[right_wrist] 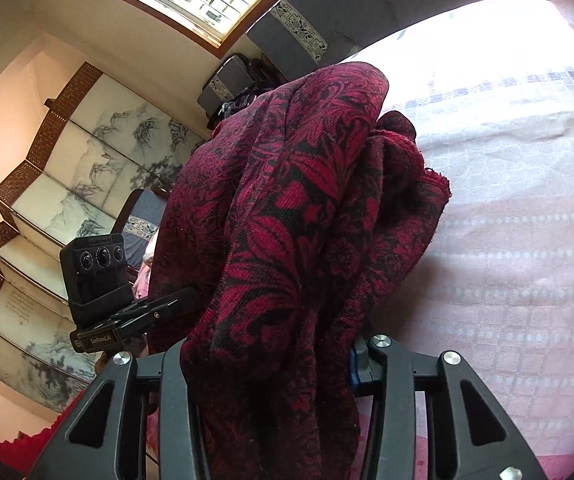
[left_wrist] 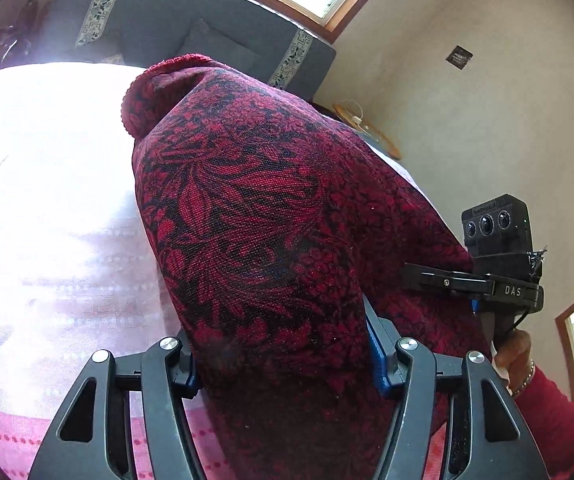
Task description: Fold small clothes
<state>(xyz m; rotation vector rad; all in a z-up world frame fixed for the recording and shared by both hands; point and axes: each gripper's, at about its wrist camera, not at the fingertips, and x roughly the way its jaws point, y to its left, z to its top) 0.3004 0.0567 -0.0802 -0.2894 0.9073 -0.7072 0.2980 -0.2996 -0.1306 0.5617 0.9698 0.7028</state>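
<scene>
Now red-and-black floral garment lifted off bed, hanging draped between both tools. Left hand-held gripper clamped on cloth, fabric bunched between blue pads. Right hand-held gripper clamped on other part of same garment, folds spilling over its fingers. Pale patterned bedspread below. Person's hand in red sleeve grips right tool's handle.
</scene>
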